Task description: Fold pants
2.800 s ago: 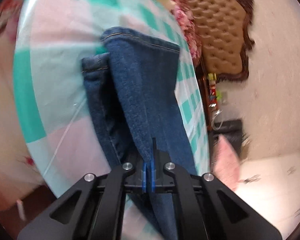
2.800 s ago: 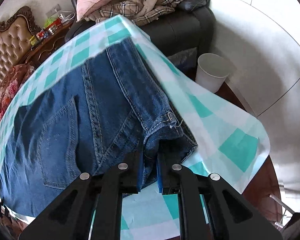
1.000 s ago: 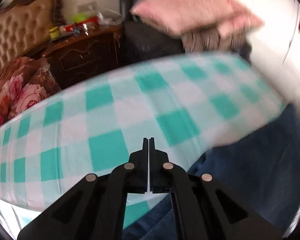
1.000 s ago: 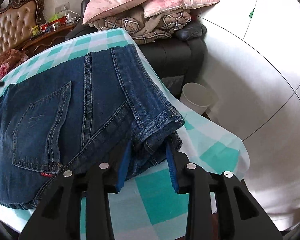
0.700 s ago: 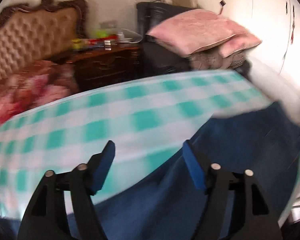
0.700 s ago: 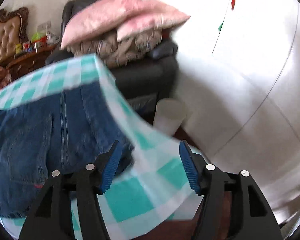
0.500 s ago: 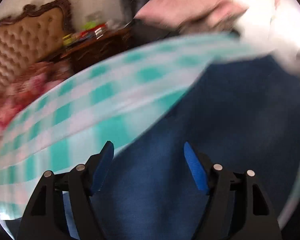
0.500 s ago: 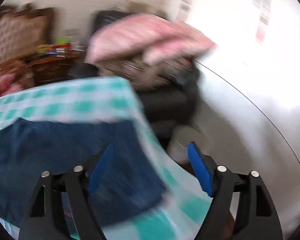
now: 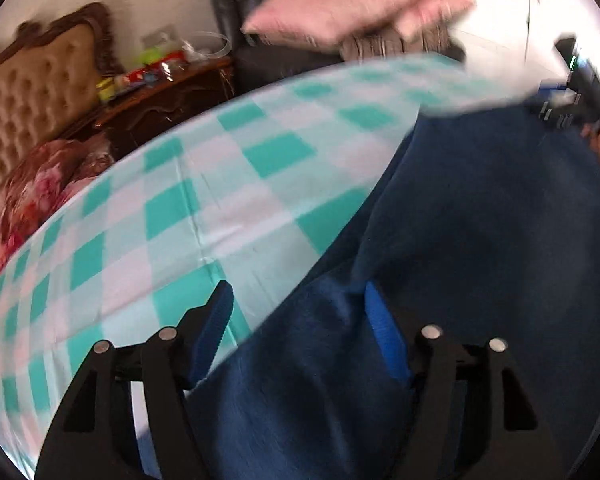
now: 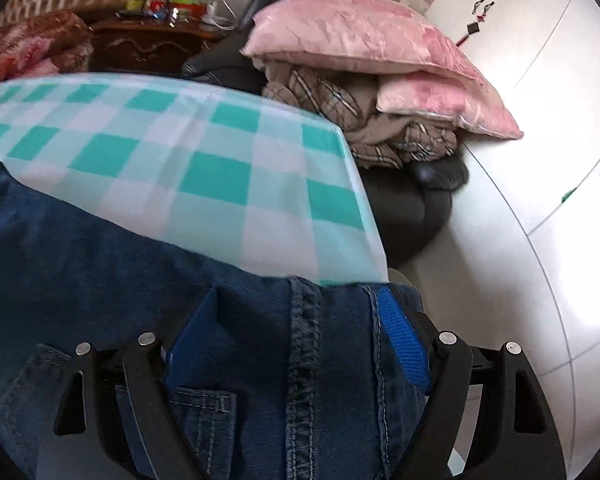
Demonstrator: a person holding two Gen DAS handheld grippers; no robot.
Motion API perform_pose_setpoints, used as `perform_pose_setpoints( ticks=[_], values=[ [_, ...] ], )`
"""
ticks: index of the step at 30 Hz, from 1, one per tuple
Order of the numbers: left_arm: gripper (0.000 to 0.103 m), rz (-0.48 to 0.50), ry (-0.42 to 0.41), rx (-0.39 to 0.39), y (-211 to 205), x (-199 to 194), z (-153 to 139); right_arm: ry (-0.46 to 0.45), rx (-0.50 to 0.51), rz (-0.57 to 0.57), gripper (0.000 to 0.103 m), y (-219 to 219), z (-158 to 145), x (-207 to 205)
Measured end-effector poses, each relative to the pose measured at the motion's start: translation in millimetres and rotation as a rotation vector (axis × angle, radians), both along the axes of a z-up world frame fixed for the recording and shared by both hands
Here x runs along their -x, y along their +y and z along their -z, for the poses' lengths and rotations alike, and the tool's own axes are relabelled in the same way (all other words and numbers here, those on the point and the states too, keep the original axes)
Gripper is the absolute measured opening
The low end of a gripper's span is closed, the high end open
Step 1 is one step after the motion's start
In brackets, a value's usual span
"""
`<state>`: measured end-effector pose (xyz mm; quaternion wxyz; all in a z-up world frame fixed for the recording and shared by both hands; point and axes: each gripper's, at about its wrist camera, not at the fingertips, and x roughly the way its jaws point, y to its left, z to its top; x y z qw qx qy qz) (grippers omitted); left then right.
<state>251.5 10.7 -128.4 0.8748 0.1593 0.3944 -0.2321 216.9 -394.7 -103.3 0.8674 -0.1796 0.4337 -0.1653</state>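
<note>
As they lie on checked cloth (image 10: 204, 184), jeans (image 10: 100, 248) look dk blue (stitched seams).

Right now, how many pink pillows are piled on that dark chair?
2. The big pillow lies on top; the smaller pillow sits under it, toward the right, over plaid bedding. More may be hidden.

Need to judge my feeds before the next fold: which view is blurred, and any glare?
Left wrist view: motion-smeared, jeans seams lost, pink pillows streaked. Right wrist view: sharp, jeans stitching crisp, glare on the white wall. Both fisheye-bent.
</note>
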Motion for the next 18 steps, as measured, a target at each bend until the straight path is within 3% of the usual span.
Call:
perform_pose_setpoints(
  ticks=[1, 4, 7, 9, 11, 12, 14, 15, 16, 18],
  values=[
    [0.077, -0.041, 0.010, 0.014, 9, -11, -1, -0.002, 0.001, 0.007, 0.077, -1, 1, 0],
    [0.070, -0.180, -0.091, 0.006, 26, -13, -18, -0.002, -0.023, 0.038, 0.077, -4, 1, -2],
    [0.072, -0.091, -0.023, 0.128, 20, -4, -23, -0.012, -0.030, 0.067, 0.077, -4, 1, -4],
    [0.073, -0.004, -0.011, 0.094, -6, -1, -13, -0.028, -0.005, 0.067, 0.077, 0, 3, -2],
    [0.078, -0.026, 0.015, 0.013, -13, -13, 0, -0.036, -0.006, 0.068, 0.077, -1, 4, 0],
    [0.078, -0.067, 0.018, 0.043, -9, -18, -1, -0.037, -0.016, 0.070, 0.077, -3, 3, 1],
    [0.074, -0.301, -0.083, -0.017, 26, -23, -14, -0.039, -0.035, 0.070, 0.078, -7, 2, 3],
    [0.074, -0.328, -0.090, -0.003, 35, -22, -17, -0.039, -0.037, 0.071, 0.078, -7, 2, 3],
    [0.075, -0.330, -0.061, 0.078, 52, -16, -24, -0.042, -0.032, 0.075, 0.078, -7, 1, 4],
    [0.078, -0.276, -0.007, 0.153, 61, -1, -28, -0.043, -0.030, 0.080, 0.078, -7, 1, 4]
  ],
)
